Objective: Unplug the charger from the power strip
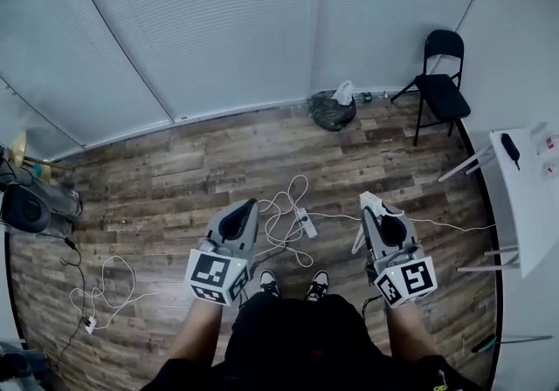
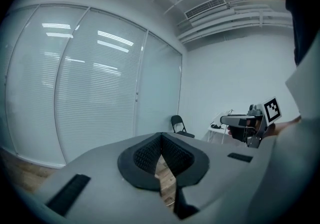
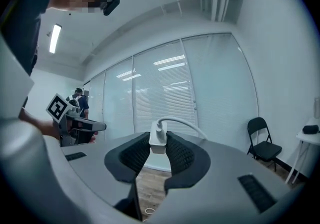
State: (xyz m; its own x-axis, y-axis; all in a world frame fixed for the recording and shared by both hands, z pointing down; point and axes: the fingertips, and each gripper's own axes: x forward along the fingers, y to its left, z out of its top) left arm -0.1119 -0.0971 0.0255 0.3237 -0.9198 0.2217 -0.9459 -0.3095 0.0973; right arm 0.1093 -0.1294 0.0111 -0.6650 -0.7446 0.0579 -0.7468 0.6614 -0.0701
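Note:
My right gripper [image 3: 158,144] is shut on the white charger [image 3: 158,139], held up at chest height; its white cable arcs off to the right. In the head view the charger [image 1: 372,204] shows at the tip of the right gripper [image 1: 377,209], clear of the white power strip [image 1: 306,222], which lies on the wood floor between loops of white cable. My left gripper [image 1: 247,209] is raised beside it on the left. Its pads [image 2: 150,154] meet at the tips with nothing between them.
A black folding chair [image 1: 441,84] and a dark bag [image 1: 332,110] stand by the blind-covered glass wall. A white table [image 1: 528,193] is at the right edge. At the left are black equipment [image 1: 26,208] and another cable with an adapter [image 1: 91,324].

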